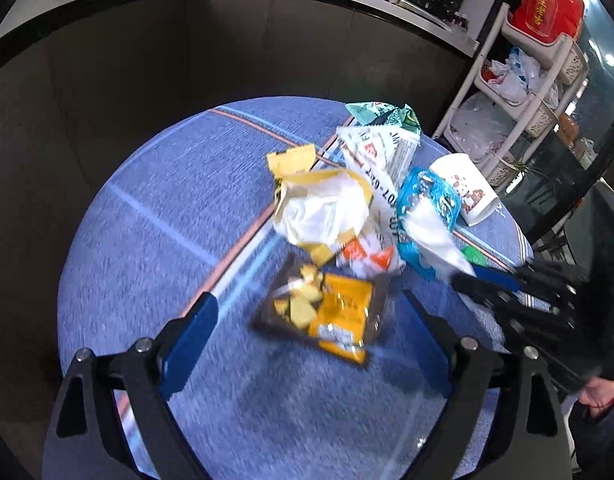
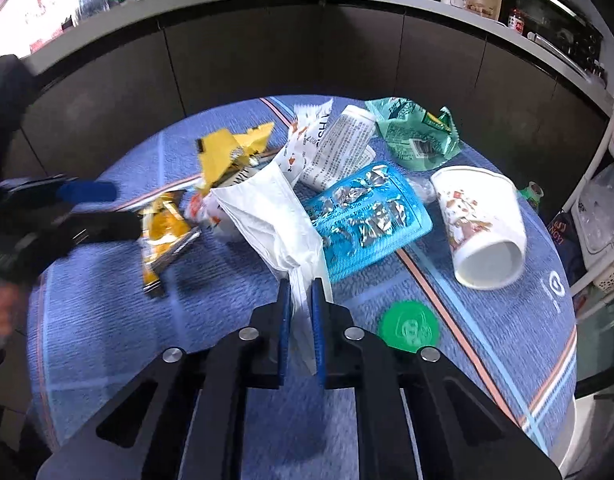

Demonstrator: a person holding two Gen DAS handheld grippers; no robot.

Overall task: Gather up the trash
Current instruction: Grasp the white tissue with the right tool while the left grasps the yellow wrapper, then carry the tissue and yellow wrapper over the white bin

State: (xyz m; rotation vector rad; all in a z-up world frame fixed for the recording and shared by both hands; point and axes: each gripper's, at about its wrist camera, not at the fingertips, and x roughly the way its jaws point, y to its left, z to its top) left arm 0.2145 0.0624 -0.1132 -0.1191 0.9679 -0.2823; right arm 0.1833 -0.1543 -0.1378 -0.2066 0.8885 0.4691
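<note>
right tool (image 2: 301, 286) pinching white tissue (image 2: 267, 216)

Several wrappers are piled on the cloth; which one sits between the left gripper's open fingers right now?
The yellow-and-black snack packet, lying flat nearest the left gripper. The other wrappers sit farther back in the pile.

Two wrist fisheyes, angled steeply down, close over shared round table (image 1: 155, 208).

Right gripper (image 2: 301, 292) fingers pinching white tissue (image 2: 275, 216), blue blister pack (image 2: 367, 216) beside, paper cup (image 2: 483, 228) tipped over
</note>
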